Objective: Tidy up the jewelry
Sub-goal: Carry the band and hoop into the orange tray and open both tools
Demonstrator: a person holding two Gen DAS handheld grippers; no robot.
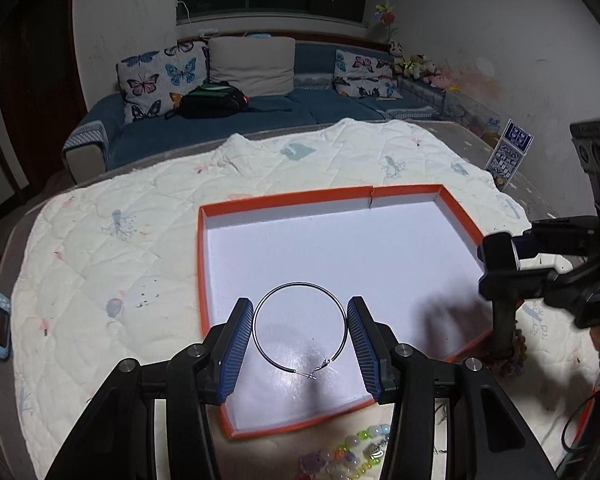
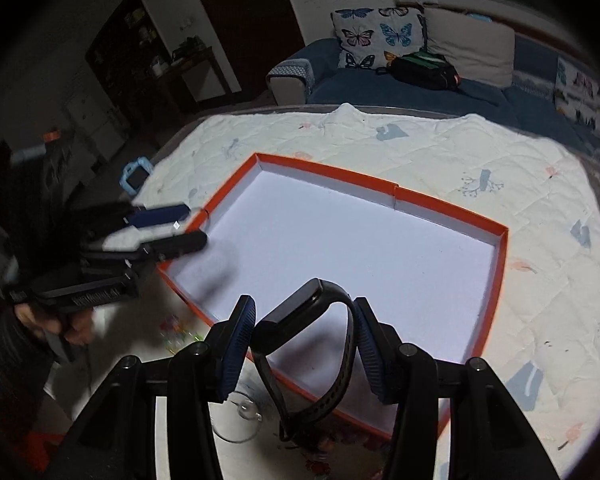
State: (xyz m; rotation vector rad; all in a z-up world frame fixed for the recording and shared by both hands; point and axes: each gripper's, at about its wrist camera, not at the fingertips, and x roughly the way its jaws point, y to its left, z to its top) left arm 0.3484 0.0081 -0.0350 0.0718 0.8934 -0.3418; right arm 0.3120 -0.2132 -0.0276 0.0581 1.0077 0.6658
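The left gripper [image 1: 300, 340] has its ribbed blue pads [image 1: 236, 344] closed on the two sides of a thin dark hoop earring [image 1: 300, 330], which hangs between them above the near part of the orange-edged tray [image 1: 199, 280], its clasp end pointing down toward the white floor. The right gripper [image 2: 305, 344] is likewise clamped on a black fitness band [image 2: 314, 344], the band's body pressed against the left pad and the strap looping against the right pad, its loose tail dangling over the tray's near rim. To my eye the step in hand is carrying both pieces over the tray to set them down. Doing it well probably means lowering each close to the white floor before easing the pads apart, since the hoop is springy and could roll or skip, and the strap tail could catch the rim. Placing them well apart would keep them sorted. Coloured beads [image 1: 360, 450] lie on the quilt [image 1: 100, 260] just outside the tray's near edge, not yet collected
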